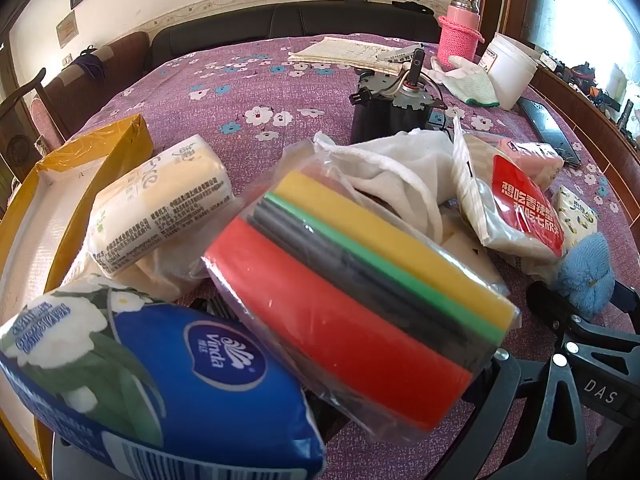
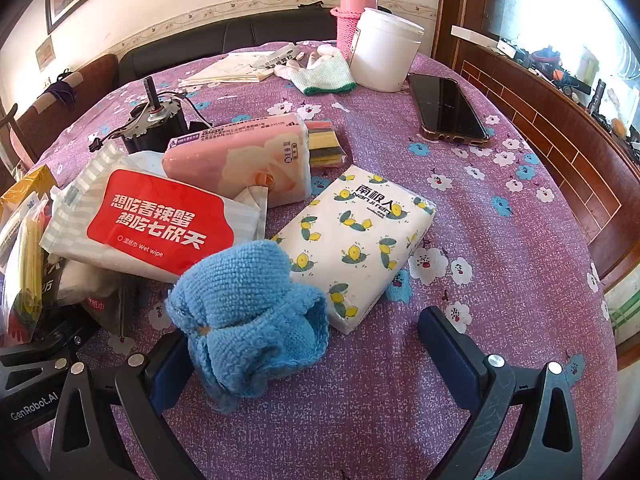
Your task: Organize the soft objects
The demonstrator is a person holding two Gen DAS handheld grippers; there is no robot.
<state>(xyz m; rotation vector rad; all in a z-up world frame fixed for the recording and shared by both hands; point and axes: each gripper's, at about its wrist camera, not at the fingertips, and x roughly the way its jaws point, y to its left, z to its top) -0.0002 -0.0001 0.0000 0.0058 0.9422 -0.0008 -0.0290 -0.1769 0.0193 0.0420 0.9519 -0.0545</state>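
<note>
In the left wrist view a clear bag of coloured sponges lies between my left gripper's jaws; the fingers are mostly hidden, so their state is unclear. A blue Vinda tissue pack lies at lower left, a white tissue pack leans on the yellow box. In the right wrist view my right gripper is open around a blue knitted cloth, which lies against the left finger. A lemon-print tissue pack, a red wet-wipe pack and a pink tissue pack lie beyond.
On the purple flowered tablecloth stand a black motor, a white tub, a pink knit-covered flask, a phone, gloves and papers. A wooden ledge runs along the right.
</note>
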